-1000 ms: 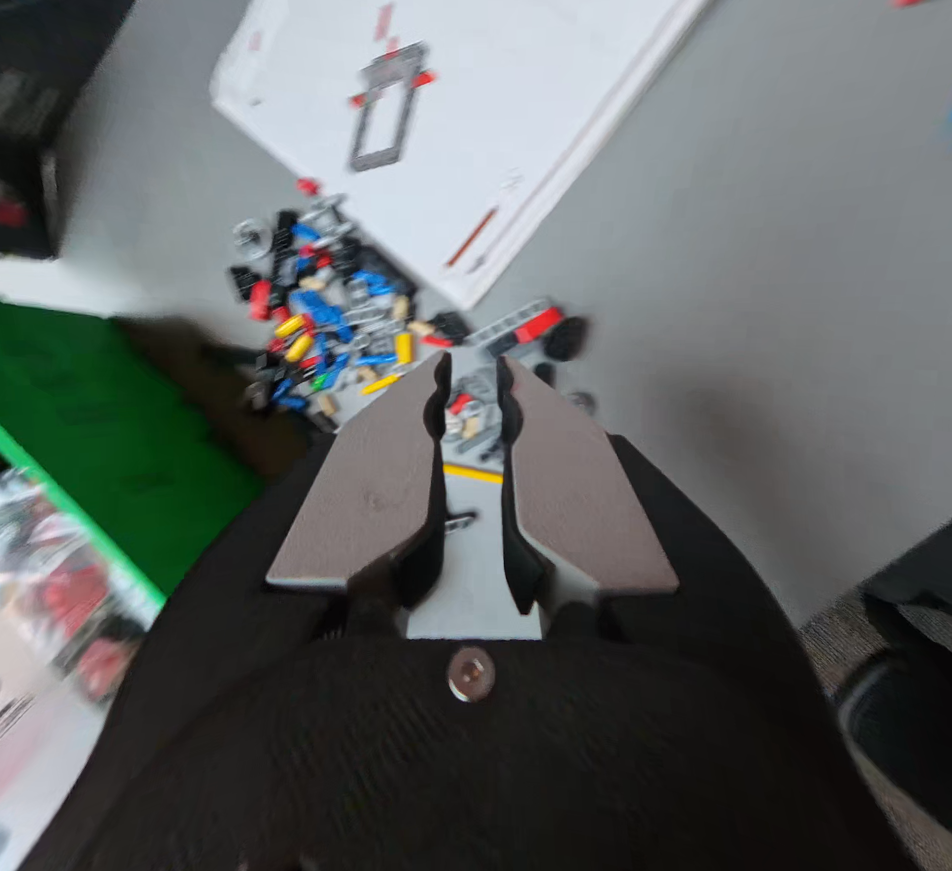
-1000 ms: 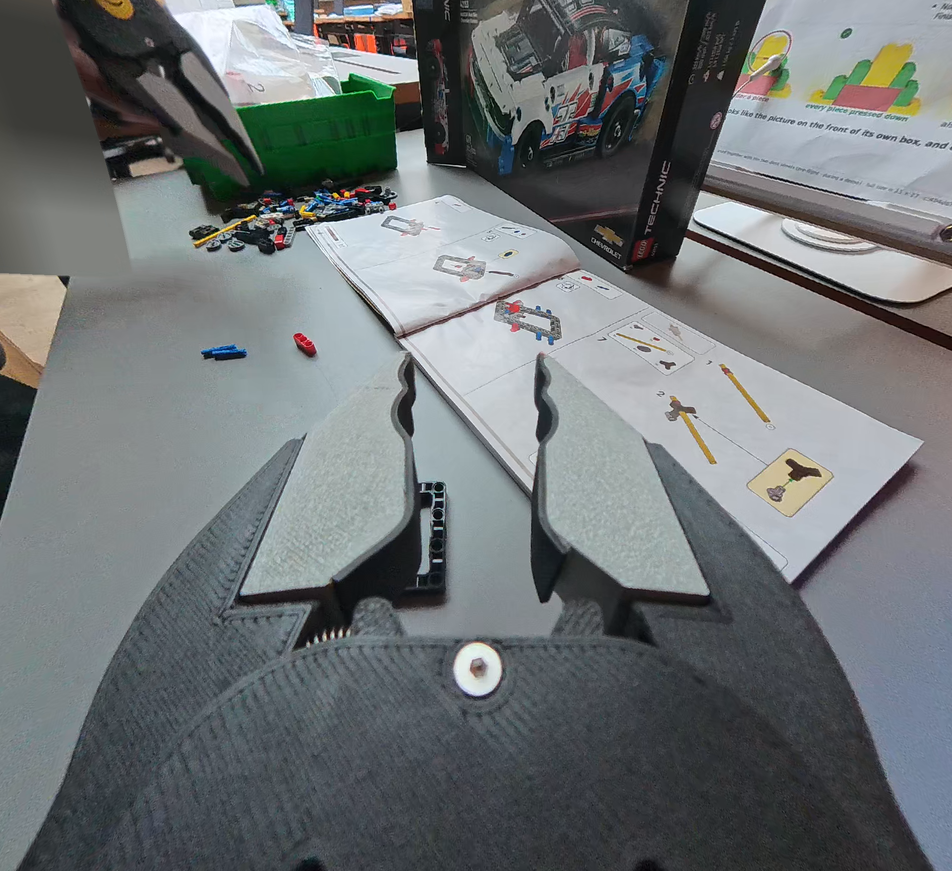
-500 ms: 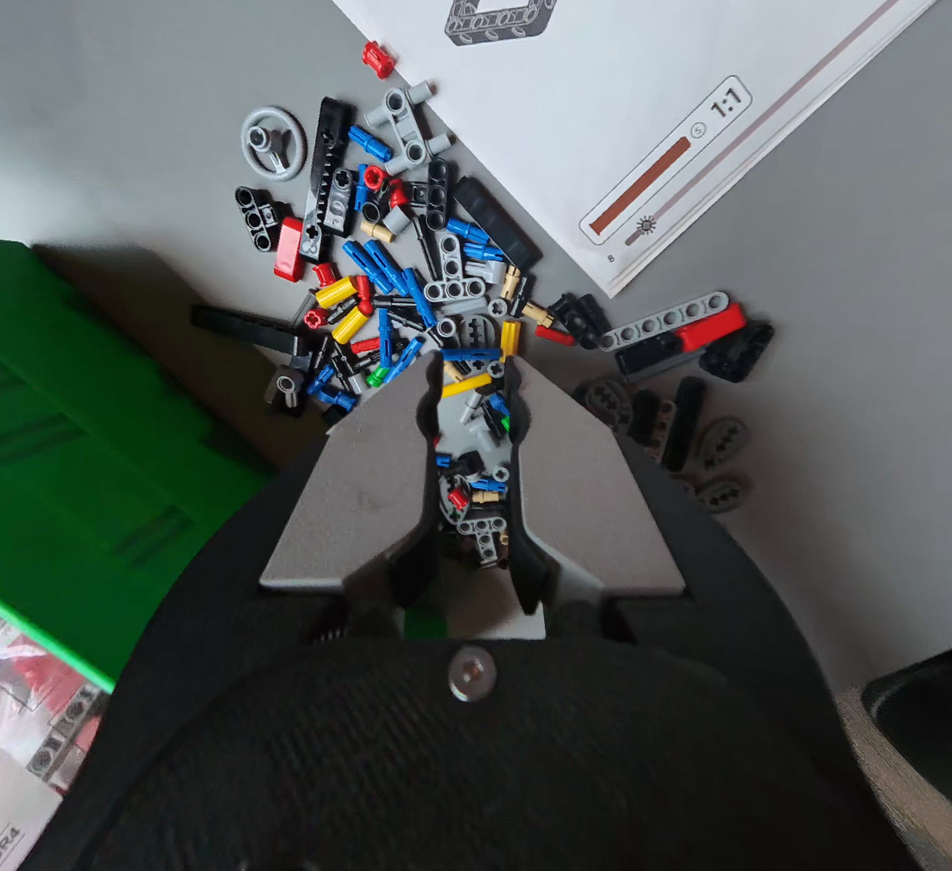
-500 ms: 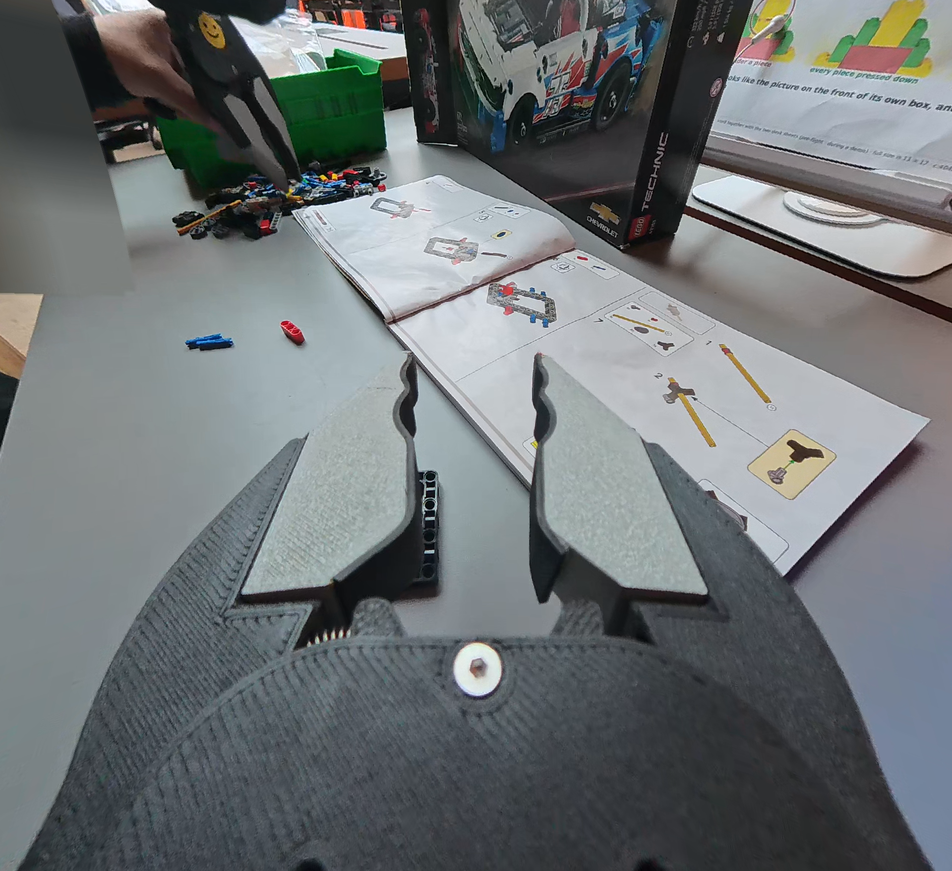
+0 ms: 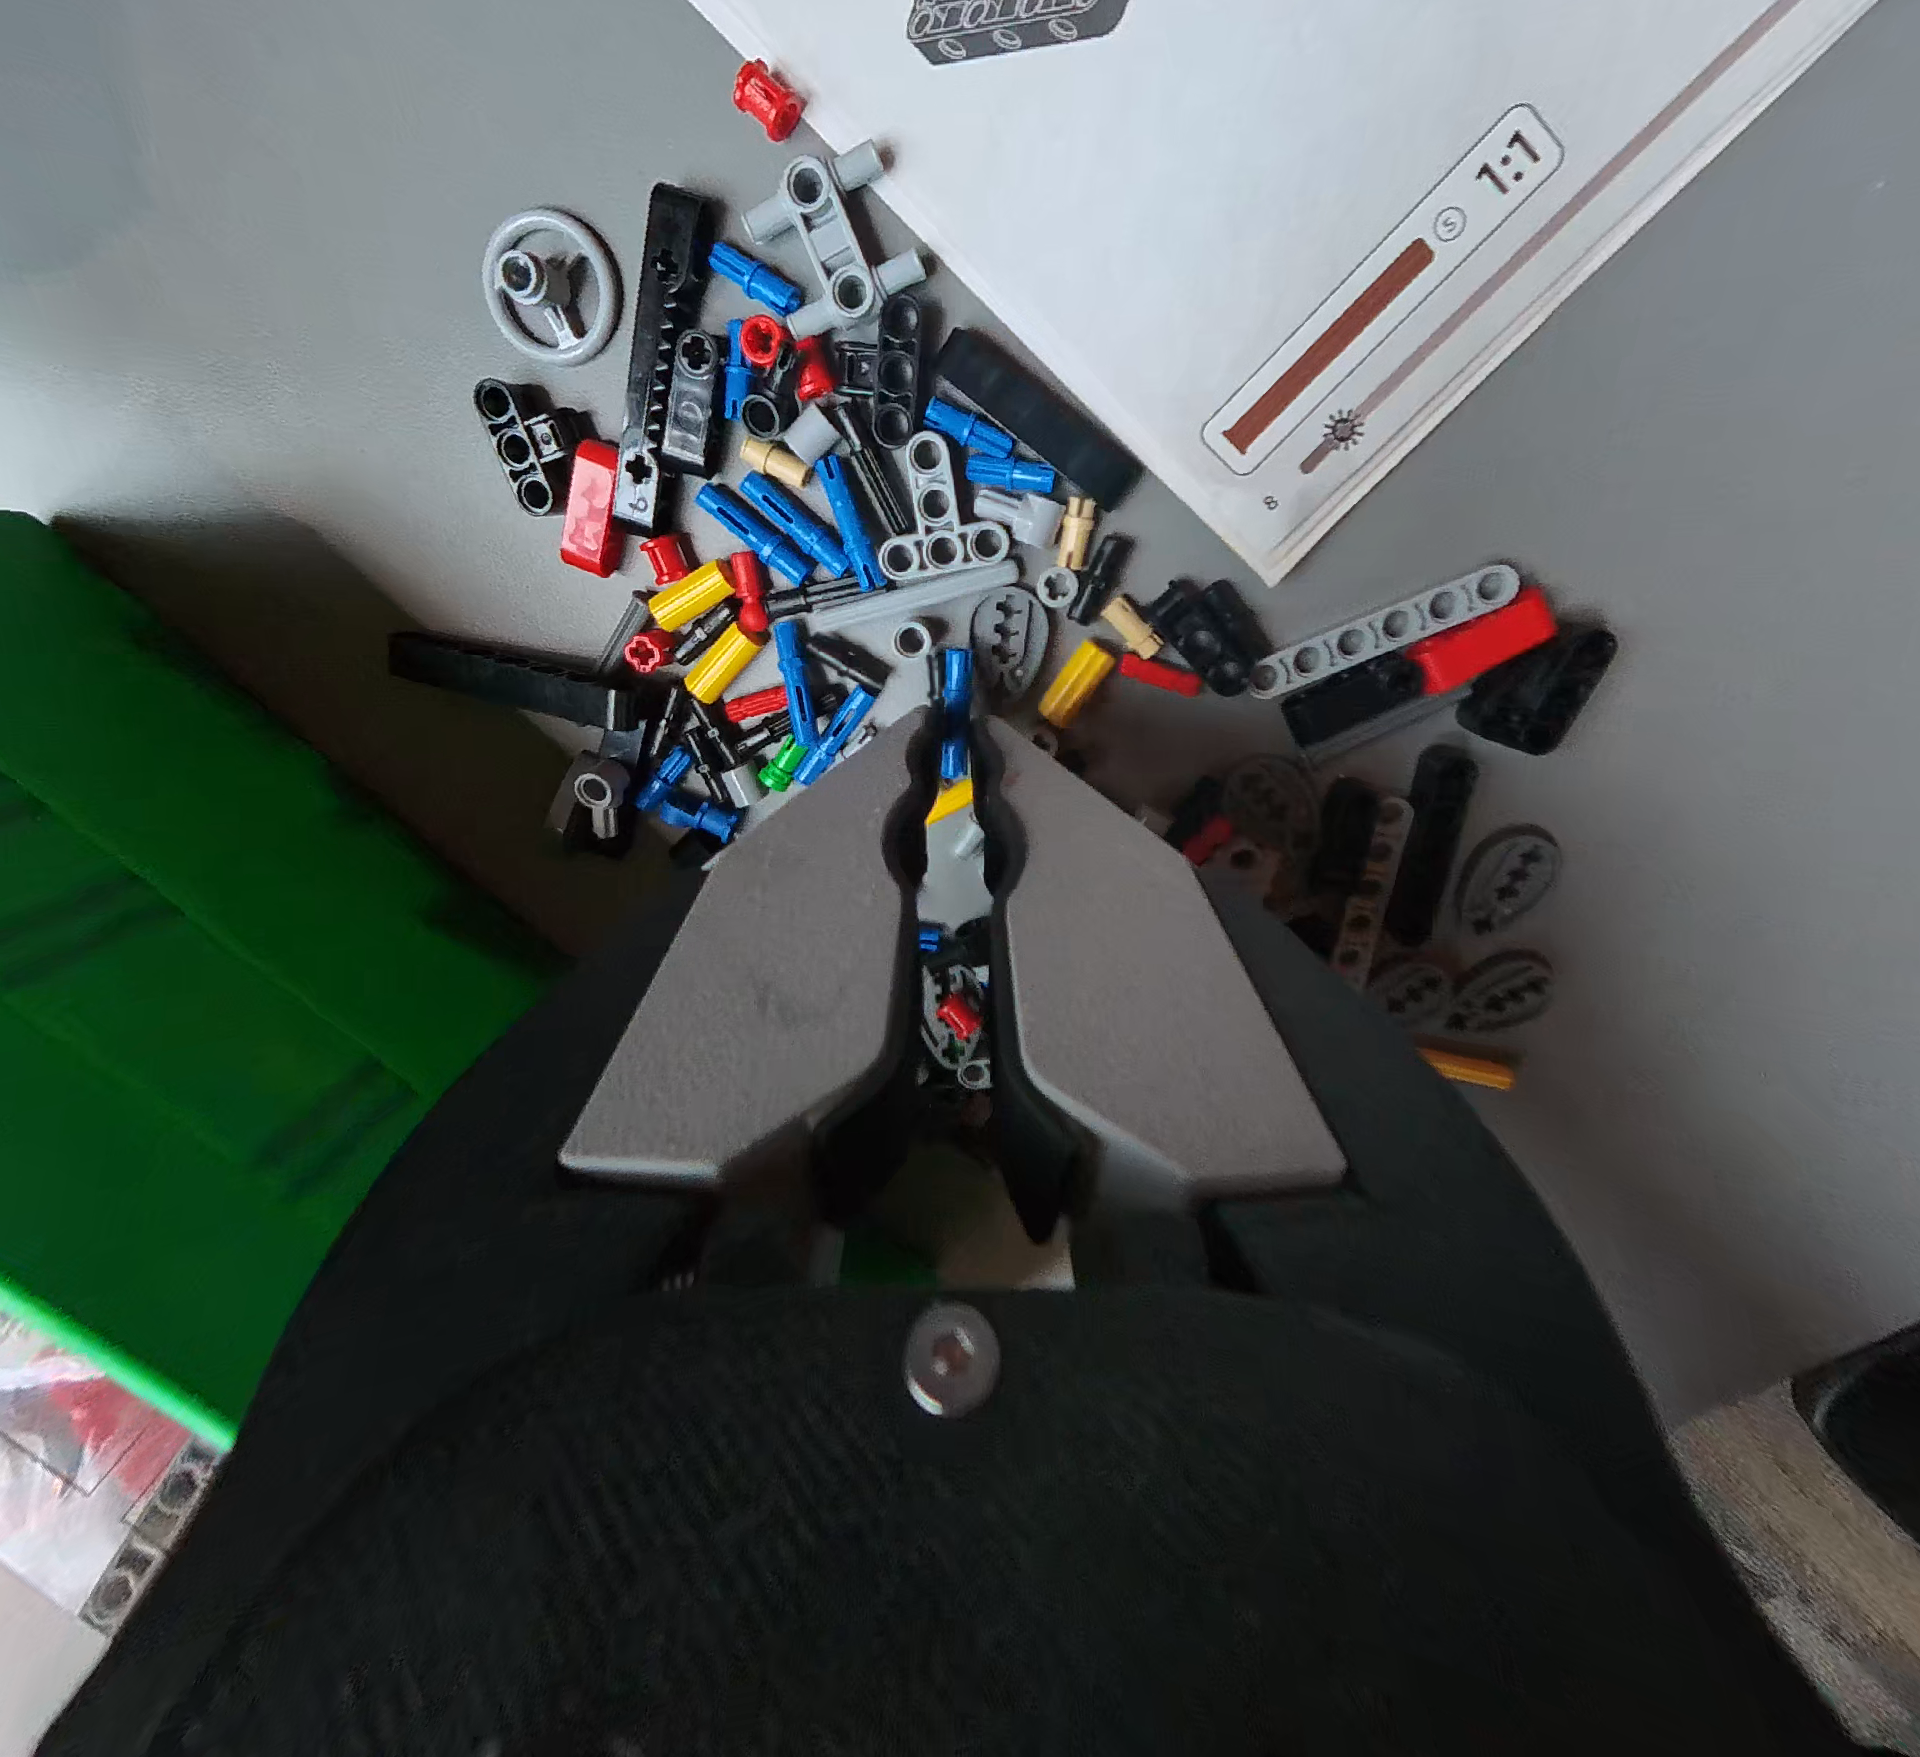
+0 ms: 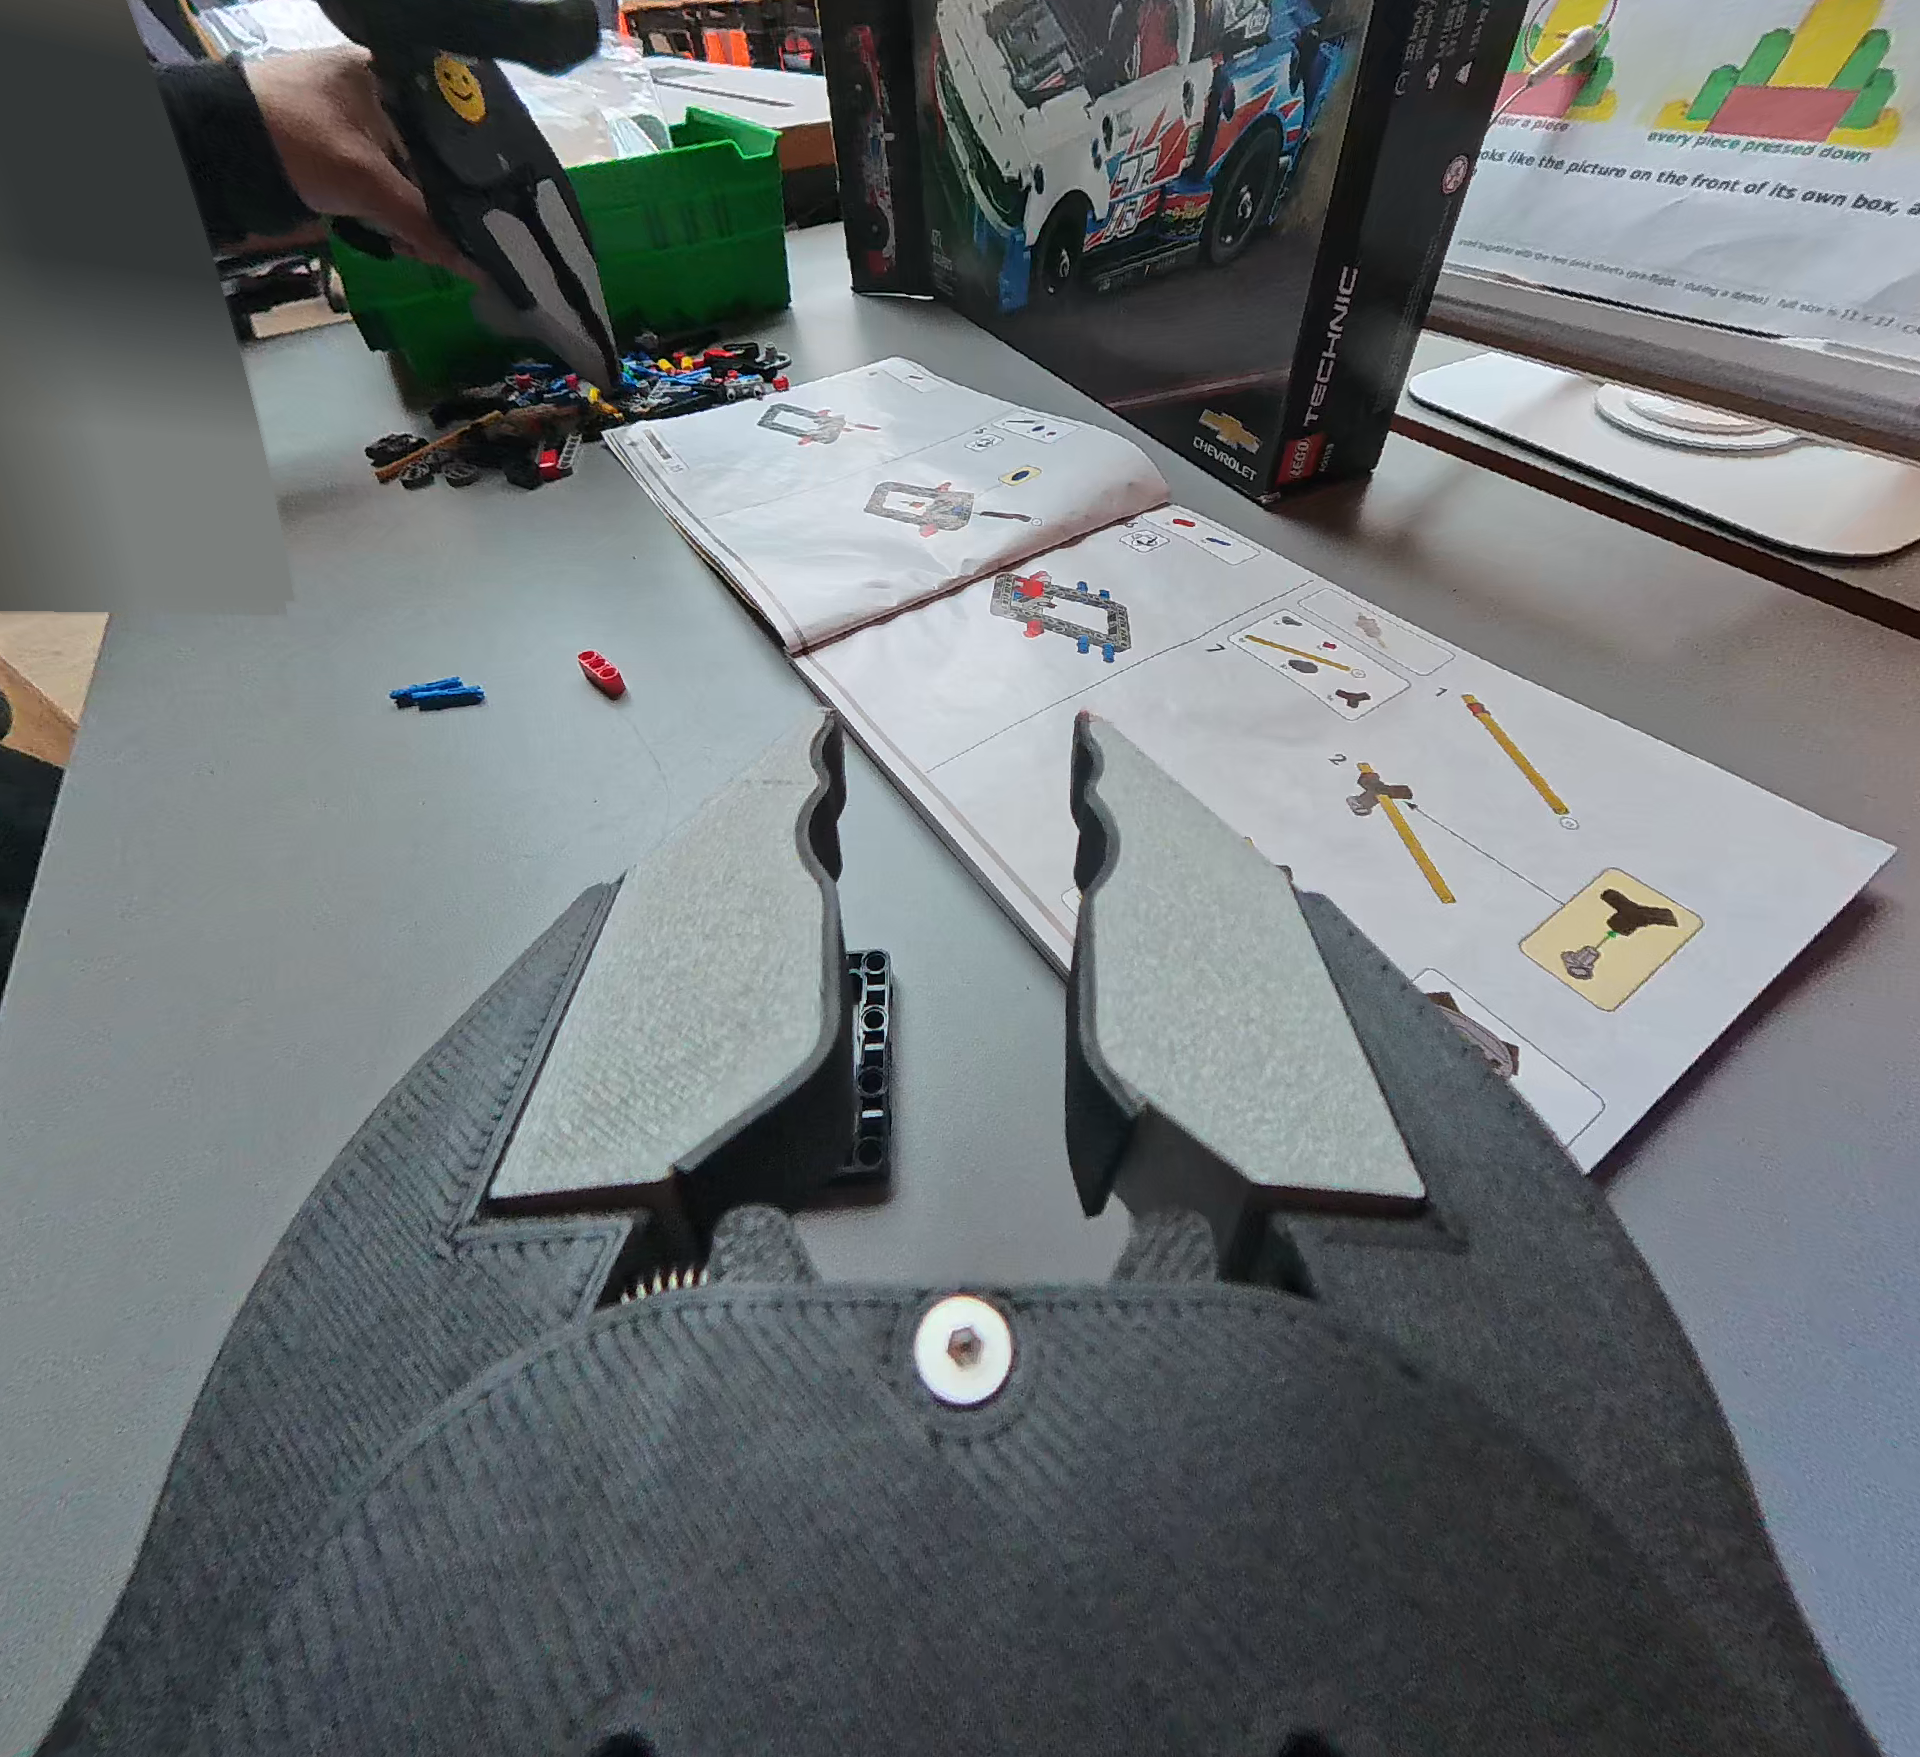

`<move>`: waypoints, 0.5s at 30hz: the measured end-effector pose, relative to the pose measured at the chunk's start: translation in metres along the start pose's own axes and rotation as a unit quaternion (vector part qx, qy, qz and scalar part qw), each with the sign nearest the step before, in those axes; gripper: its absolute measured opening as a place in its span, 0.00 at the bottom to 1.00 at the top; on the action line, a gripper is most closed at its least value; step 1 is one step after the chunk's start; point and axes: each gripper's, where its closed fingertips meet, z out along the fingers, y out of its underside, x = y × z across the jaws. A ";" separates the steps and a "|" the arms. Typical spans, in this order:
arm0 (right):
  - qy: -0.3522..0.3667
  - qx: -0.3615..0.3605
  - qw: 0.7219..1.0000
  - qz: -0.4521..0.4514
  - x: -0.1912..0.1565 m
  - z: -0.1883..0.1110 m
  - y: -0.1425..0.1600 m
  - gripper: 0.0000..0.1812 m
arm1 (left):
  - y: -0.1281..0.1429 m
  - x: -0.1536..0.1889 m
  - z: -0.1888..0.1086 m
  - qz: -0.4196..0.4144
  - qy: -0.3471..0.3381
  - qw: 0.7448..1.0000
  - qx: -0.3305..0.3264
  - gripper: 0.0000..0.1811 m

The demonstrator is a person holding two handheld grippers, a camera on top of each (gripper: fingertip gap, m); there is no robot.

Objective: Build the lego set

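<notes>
Take the pile of loose pieces [image 5: 831, 544] on the grey table [image 5: 260, 97] as your landmark. To its left stands the green bin [image 5: 156, 876], close against the pile's edge. Your left gripper [image 5: 951, 731] points down into the near side of the pile, its fingers drawn in tight around a blue pin [image 5: 954, 699] that sticks out past the tips; they are clamped on it. Around that pin lie more blue pins, yellow connectors, black beams and, at the pile's far left, a grey steering wheel [image 5: 551, 286]. To the pile's right, its corner just beside the pieces, lies the open instruction booklet [image 5: 1195, 201]. A grey beam with a red piece [image 5: 1475, 642] lies to the right of the pile, off the booklet's corner.

From your right side, the pile sits far off by the bin, with your hand [image 6: 332, 149] holding the left gripper over it. Nearer than the pile, well apart from it, lie two blue pins [image 6: 436, 693] and a small red piece [image 6: 601, 672]. Your right gripper [image 6: 956, 741] hovers low over the table with its fingers spread wide and nothing between them; a black frame [image 6: 871, 1063] lies flat under the left finger. Behind the booklet stands the set's box [image 6: 1122, 97].
</notes>
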 end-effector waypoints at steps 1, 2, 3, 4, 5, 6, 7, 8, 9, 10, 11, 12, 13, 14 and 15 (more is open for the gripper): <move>0.000 -0.001 1.000 -0.001 0.000 0.000 0.000 0.22 | 0.000 0.000 -0.001 -0.001 0.002 1.000 0.003 0.02; 0.000 -0.001 1.000 -0.001 0.000 0.000 0.000 0.22 | 0.000 0.001 -0.003 -0.002 0.003 1.000 0.007 0.02; 0.000 -0.001 1.000 -0.001 0.000 0.000 0.000 0.22 | -0.001 0.001 -0.005 -0.004 0.004 1.000 0.011 0.02; 0.000 0.000 1.000 -0.001 0.000 0.000 0.000 0.22 | -0.002 0.001 -0.007 -0.008 0.007 1.000 0.016 0.02; 0.000 0.001 1.000 -0.001 0.000 -0.001 -0.001 0.22 | -0.003 0.002 -0.008 -0.009 0.010 1.000 0.021 0.02; 0.000 0.002 1.000 -0.001 0.000 -0.001 -0.001 0.22 | -0.003 0.003 -0.009 -0.008 0.011 1.000 0.024 0.02; 0.000 0.002 1.000 -0.001 -0.001 -0.001 -0.001 0.22 | -0.003 0.002 -0.009 -0.008 0.010 1.000 0.022 0.02; -0.001 0.002 1.000 -0.001 -0.001 -0.001 -0.001 0.22 | -0.003 0.002 -0.010 -0.009 0.009 1.000 0.021 0.02; -0.001 0.002 1.000 -0.001 -0.001 -0.001 -0.001 0.22 | -0.003 0.003 -0.010 -0.007 0.010 1.000 0.020 0.02; -0.001 0.002 1.000 -0.001 -0.001 -0.001 -0.001 0.22 | -0.002 0.004 -0.011 -0.005 0.009 1.000 0.019 0.02; -0.001 0.001 1.000 -0.001 -0.001 -0.001 -0.001 0.22 | -0.002 0.004 -0.013 -0.003 0.005 1.000 0.019 0.02; -0.001 0.001 1.000 -0.001 -0.001 -0.001 -0.001 0.22 | -0.003 0.004 -0.016 -0.002 0.001 1.000 0.024 0.02; -0.002 0.002 1.000 -0.002 -0.001 -0.001 -0.001 0.22 | -0.006 0.008 -0.020 -0.002 0.003 0.999 0.032 0.02; -0.002 0.002 1.000 -0.002 -0.002 -0.001 -0.001 0.22 | -0.010 0.014 -0.025 -0.002 0.011 0.999 0.045 0.02; -0.003 0.002 1.000 -0.002 -0.002 -0.001 -0.001 0.22 | -0.017 0.025 -0.032 -0.002 0.026 0.998 0.063 0.02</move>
